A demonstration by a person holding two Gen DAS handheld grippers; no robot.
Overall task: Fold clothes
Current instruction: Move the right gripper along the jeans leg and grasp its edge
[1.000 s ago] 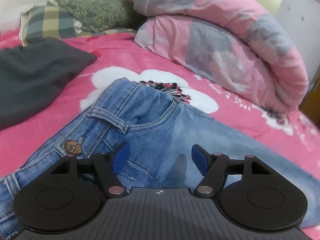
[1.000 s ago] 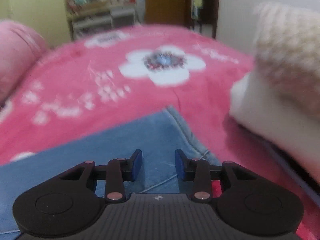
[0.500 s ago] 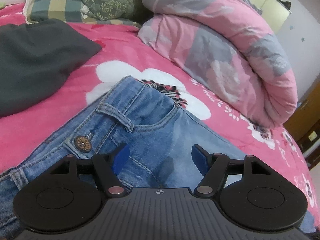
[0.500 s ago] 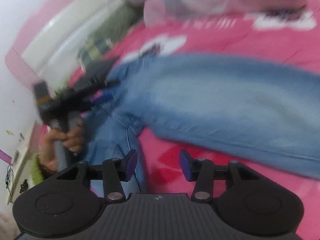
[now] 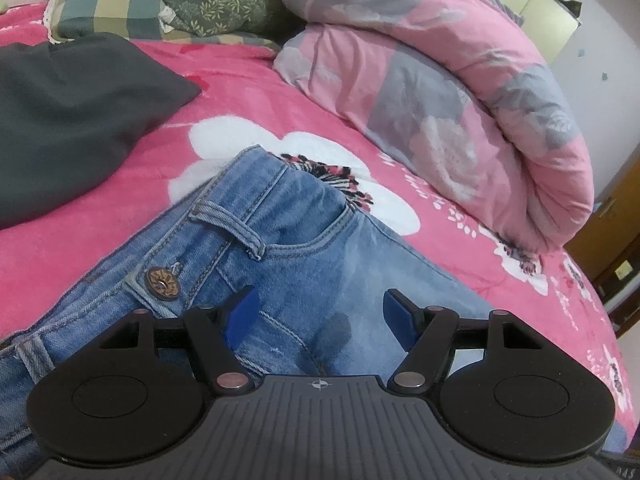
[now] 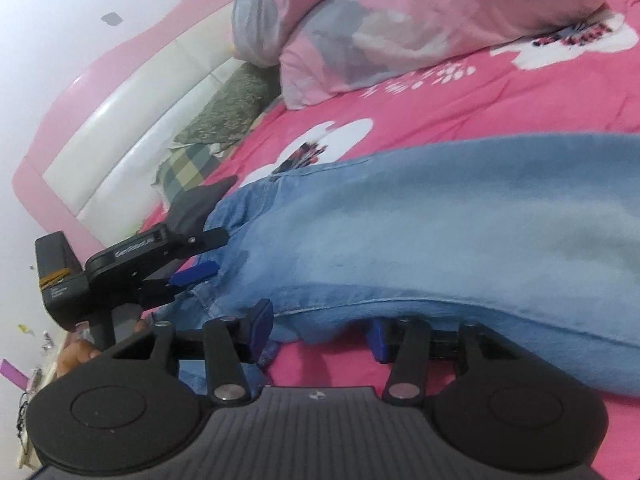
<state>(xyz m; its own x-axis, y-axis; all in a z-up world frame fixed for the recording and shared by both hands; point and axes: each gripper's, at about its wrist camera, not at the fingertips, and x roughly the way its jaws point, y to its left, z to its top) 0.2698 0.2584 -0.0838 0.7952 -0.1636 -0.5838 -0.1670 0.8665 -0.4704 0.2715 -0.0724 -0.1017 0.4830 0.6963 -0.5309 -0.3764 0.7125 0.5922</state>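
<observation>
Jeans (image 5: 304,264) in light blue denim lie flat on a pink flowered bedspread (image 5: 248,92), waistband toward the pillows (image 5: 160,0). The left gripper (image 5: 320,316) hovers just above the fly area beside the brass button (image 5: 161,280), its blue pads spread apart and holding nothing. The right gripper (image 6: 320,334) sits low at the near edge of a trouser leg, jaws parted, with the hem of denim drooping between them; whether the pads touch the cloth cannot be told. A dark garment (image 5: 68,120) lies left of the waistband, a rolled quilt (image 5: 460,92) beyond.
</observation>
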